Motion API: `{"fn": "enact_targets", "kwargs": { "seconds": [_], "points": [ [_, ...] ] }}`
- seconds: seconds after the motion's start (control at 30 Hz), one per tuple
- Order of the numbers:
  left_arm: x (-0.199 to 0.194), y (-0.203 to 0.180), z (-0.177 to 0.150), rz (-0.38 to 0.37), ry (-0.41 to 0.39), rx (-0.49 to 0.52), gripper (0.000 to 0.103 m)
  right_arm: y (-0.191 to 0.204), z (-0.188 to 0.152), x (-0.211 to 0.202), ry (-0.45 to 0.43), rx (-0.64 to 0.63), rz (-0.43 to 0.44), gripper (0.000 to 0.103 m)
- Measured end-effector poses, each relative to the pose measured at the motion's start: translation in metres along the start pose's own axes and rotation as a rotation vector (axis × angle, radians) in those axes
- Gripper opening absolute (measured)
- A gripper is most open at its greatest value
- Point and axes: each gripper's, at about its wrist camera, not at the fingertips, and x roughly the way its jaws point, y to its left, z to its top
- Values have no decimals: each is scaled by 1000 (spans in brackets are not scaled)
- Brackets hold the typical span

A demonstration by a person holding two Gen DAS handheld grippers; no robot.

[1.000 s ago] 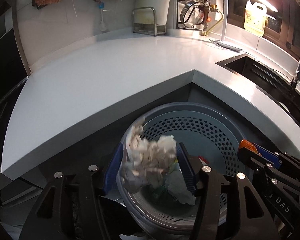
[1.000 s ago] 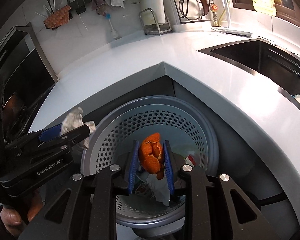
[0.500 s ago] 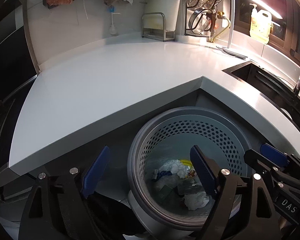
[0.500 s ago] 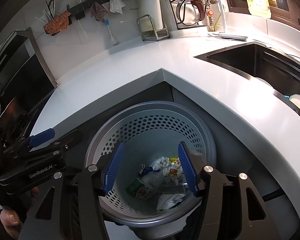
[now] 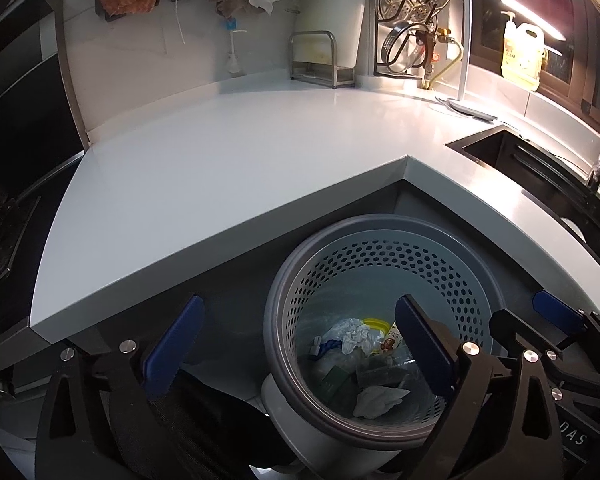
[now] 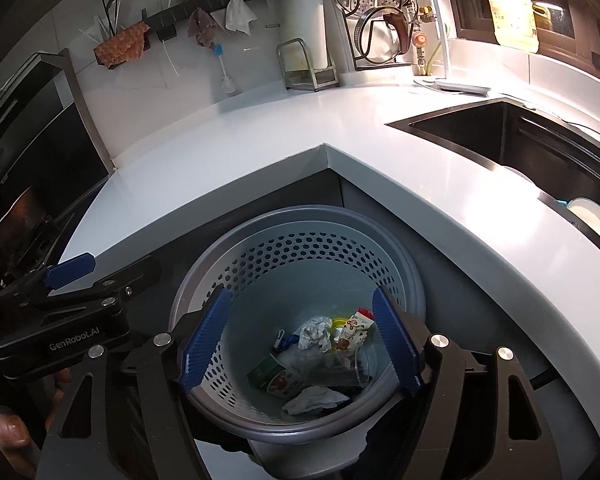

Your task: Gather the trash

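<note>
Showing only rightward: sink bowl [image 6: 591,218]

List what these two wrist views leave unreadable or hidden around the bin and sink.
- Bin floor, both views: trash covers it.
- Orange peel: not visible in either view.
- Snack packet print, right wrist view: too small.
- Sink interior, both views: dark, cut by the edge.
- Bowl, right wrist view: cut by the edge.
</note>
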Motion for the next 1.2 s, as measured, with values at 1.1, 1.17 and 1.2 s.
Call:
{"fn": "enact_targets", "kwargs": {
  "seconds": [1.1,1.17,1.2],
  "points": [
    [-9,1,-5,39,-3,-4,97,0,-7,-8,-13,27,4,75],
    [-10,1,-5,42,-9,-5,97,0,-7,-8,-16,26,5,75],
    [-11,2,-5,42,-13,-6,97,1,-7,-8,-17,25,4,75]
  ]
}}
